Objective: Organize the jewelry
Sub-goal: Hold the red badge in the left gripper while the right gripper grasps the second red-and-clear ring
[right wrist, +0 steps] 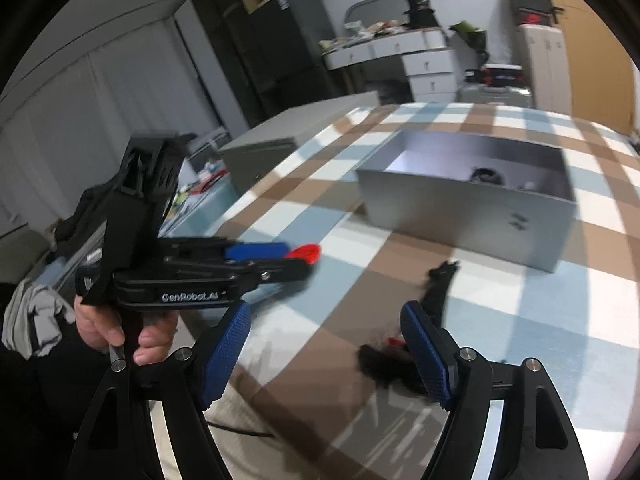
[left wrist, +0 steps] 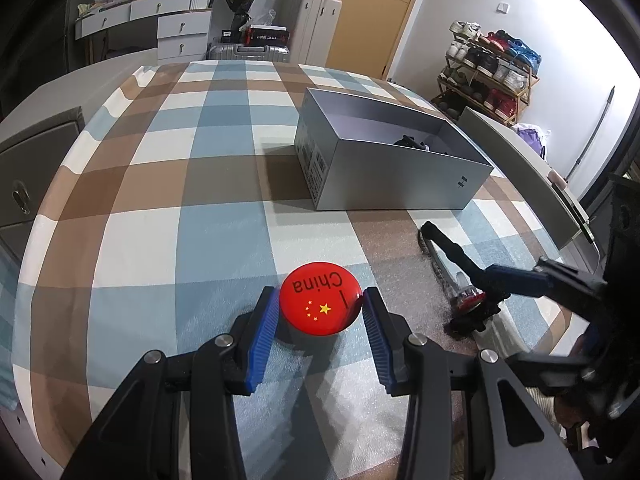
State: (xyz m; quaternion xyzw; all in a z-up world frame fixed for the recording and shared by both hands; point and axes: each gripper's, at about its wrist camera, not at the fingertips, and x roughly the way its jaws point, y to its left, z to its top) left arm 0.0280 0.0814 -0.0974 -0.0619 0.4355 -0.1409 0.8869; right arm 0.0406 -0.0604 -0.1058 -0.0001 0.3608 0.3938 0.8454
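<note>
Presently, findings run near to far.
Left claw (left wrist: 320, 308): ribbed blue pads close against both sides of the red badge, holding it low over the cloth.
Red badge (left wrist: 320, 305): round, glossy, domed; yellow stars and "China" printed on it. The right wrist view shows only its red edge (right wrist: 306, 253) past the pad.
Right claw (right wrist: 326, 354): jaws wide apart, nothing between them; knurled blue pads.
Black strap item (left wrist: 452, 258): long, dark, with a red-and-clear round part at its near end, lying on the cloth beside the right claw. Blurred in the right wrist view (right wrist: 434, 300).
Cloth (left wrist: 160, 200): checked blue, brown and white, lightly pebbled.
Grey box (left wrist: 392, 184): rectangular, matte card, open-topped, farther back on the cloth; dark items inside, kind not discernible.
Hand (right wrist: 108, 330): grips the left handle, seen only from the right wrist.
</note>
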